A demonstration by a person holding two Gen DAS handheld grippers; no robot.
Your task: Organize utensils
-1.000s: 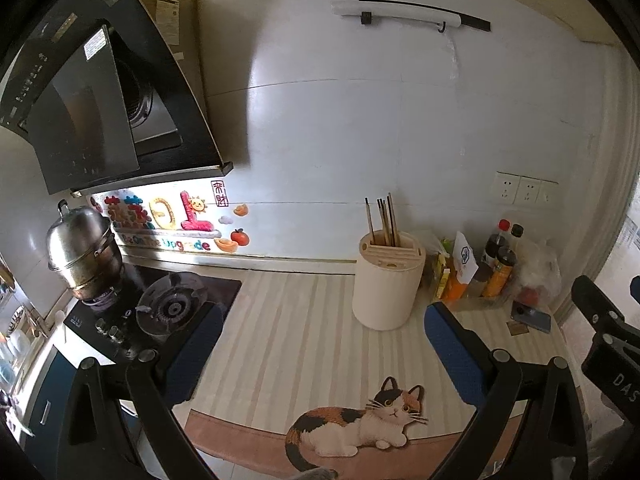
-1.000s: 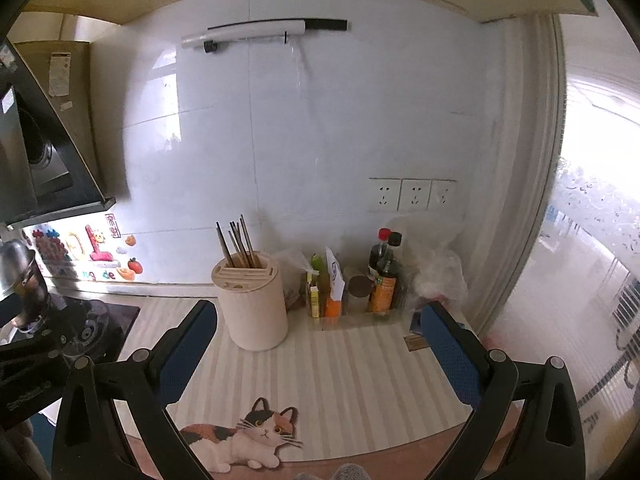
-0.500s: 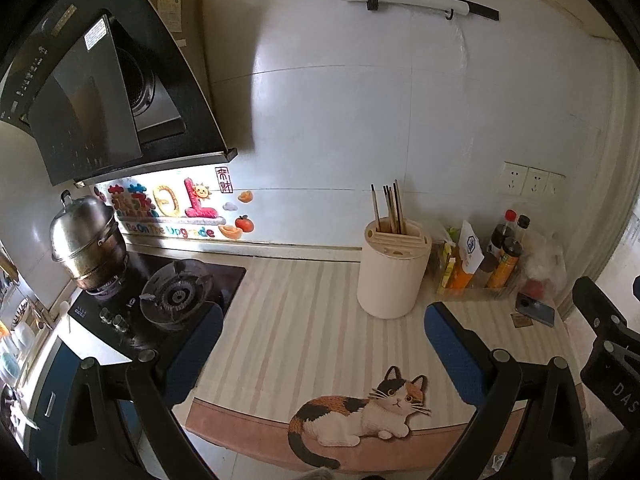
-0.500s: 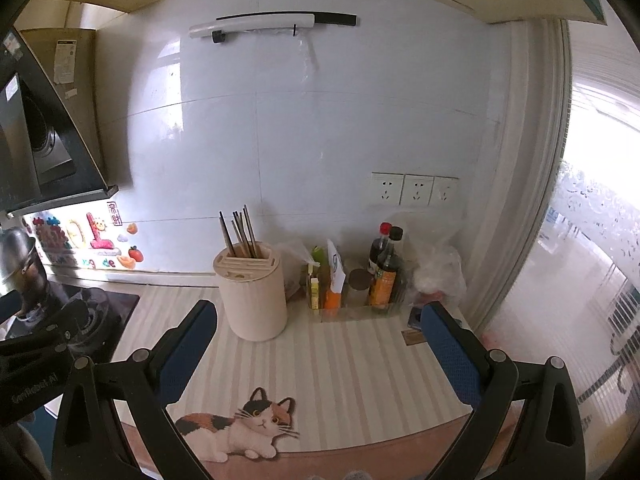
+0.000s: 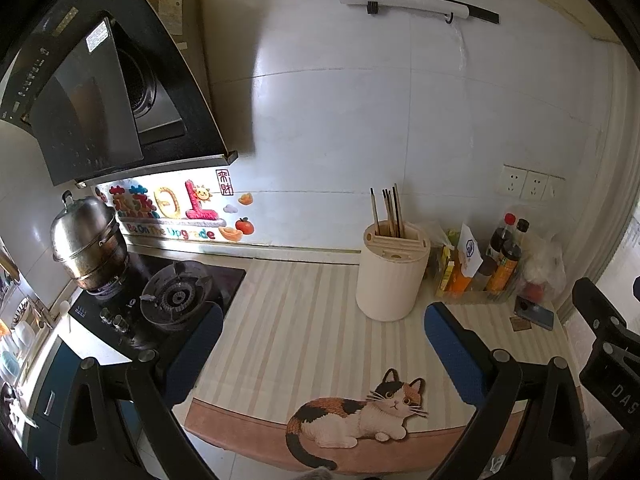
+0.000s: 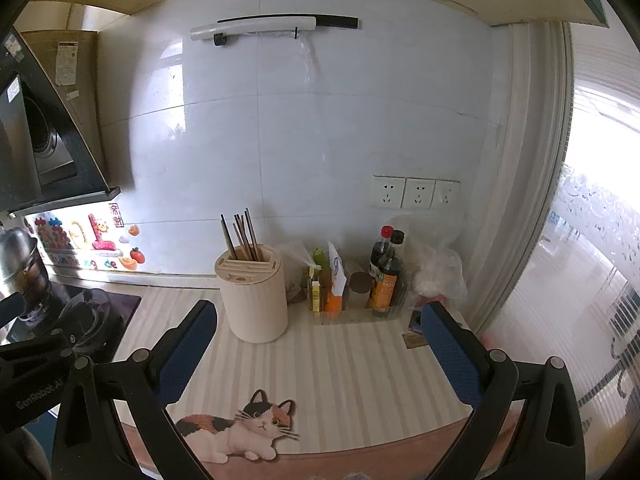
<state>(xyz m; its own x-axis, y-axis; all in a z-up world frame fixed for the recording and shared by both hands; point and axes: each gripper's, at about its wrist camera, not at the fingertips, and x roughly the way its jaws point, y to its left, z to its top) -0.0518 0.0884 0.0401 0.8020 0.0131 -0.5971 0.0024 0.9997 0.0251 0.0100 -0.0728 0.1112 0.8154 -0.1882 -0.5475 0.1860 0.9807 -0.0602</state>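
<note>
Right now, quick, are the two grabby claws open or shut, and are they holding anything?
Left gripper: open, holding nothing.
Right gripper: open, holding nothing.

Kitchen surroundings along a white tiled wall

A striped mat printed with a calico cat (image 5: pixel 356 420) covers the tabletop (image 5: pixel 304 320). At left, a steel stacked steamer pot (image 5: pixel 86 242) sits on a black gas hob (image 5: pixel 160 300) under a black range hood (image 5: pixel 104 92). Dark sauce bottles (image 6: pixel 386 276) stand below three white wall sockets (image 6: pixel 416 193).
</note>
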